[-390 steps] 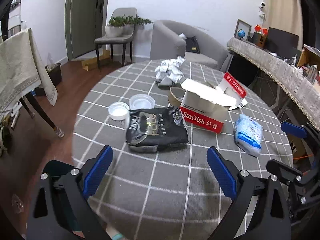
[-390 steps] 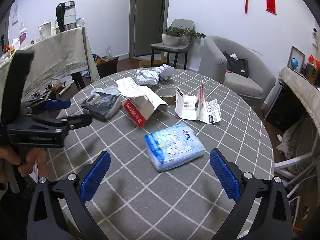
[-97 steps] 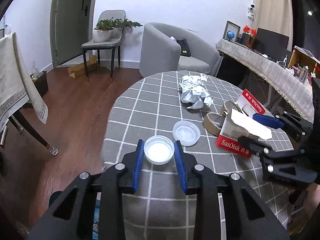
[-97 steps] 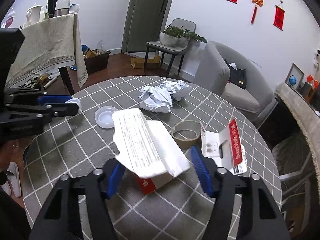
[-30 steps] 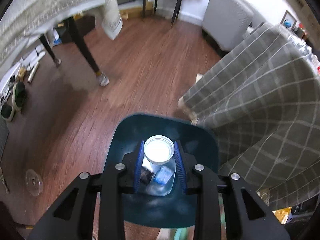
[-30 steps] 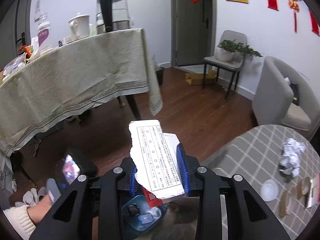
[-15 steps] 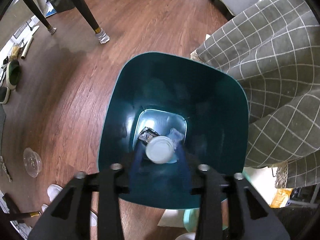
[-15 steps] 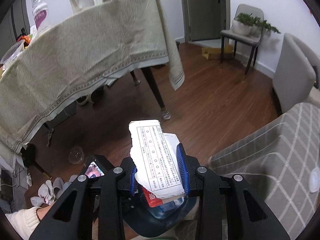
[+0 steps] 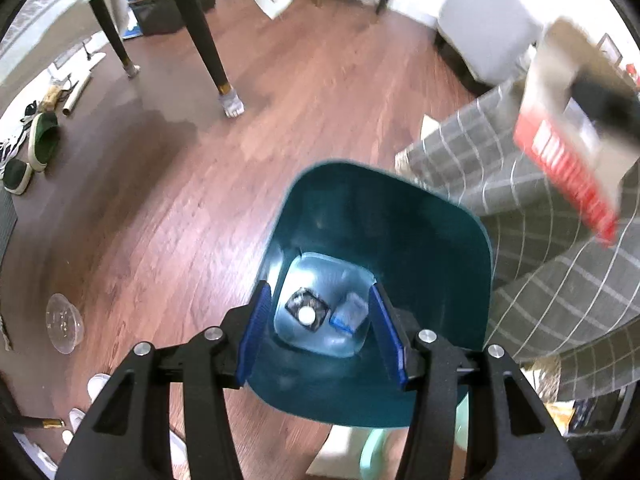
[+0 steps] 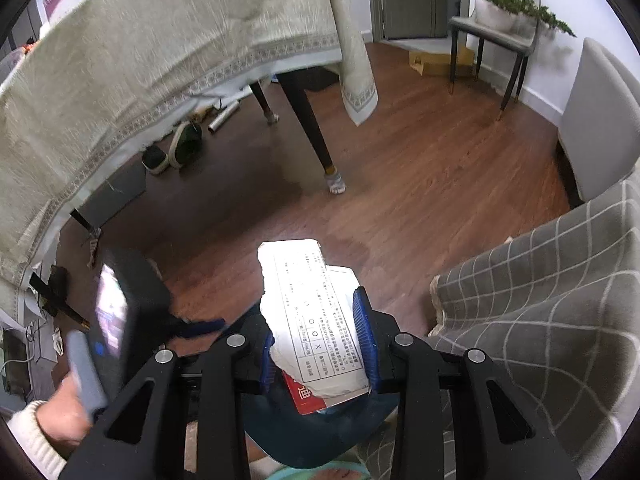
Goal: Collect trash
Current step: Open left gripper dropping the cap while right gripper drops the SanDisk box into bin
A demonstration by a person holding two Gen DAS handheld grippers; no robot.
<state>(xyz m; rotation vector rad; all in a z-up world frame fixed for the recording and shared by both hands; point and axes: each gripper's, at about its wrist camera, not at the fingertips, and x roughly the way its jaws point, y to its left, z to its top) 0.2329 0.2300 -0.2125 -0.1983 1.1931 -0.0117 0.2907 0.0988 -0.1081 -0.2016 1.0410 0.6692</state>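
Note:
A teal trash bin stands on the wood floor beside the grey checked tablecloth. At its bottom lie a white lid, a black packet and a blue tissue pack. My left gripper is open and empty above the bin's mouth. My right gripper is shut on the torn red-and-white SanDisk box and holds it over the bin. The box also shows blurred in the left wrist view, at the upper right.
The round table's grey checked cloth hangs right of the bin. A table with a beige cloth and dark legs stands across the floor. Shoes and a clear plastic lid lie on the floor at left.
My left gripper opened and the white lid dropped to the bin's bottom. My right gripper carried the box from over the floor to above the bin.

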